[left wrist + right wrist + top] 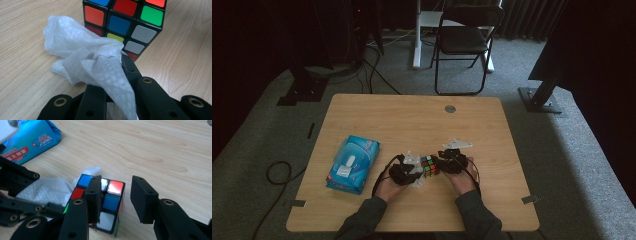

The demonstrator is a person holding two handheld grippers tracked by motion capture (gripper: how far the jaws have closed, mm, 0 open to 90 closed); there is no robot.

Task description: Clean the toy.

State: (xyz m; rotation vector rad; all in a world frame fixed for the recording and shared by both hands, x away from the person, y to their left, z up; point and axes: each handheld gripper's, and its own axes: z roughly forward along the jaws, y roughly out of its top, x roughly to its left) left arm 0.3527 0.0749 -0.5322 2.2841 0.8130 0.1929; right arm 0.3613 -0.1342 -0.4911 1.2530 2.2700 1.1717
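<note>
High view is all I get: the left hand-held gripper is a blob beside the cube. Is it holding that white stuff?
Observer: Yes. In the left gripper view, the left hand-held gripper is shut on a crumpled white wipe.
Operator: Is the wipe on the cube?
Observer: It lies against a side face of the cube, by the yellow sticker.
Operator: Is the right one clamped?
Observer: No. In the right gripper view, the right hand-held gripper is open. One jaw overlaps the cube and there is a gap between the cube and the other jaw.
</note>
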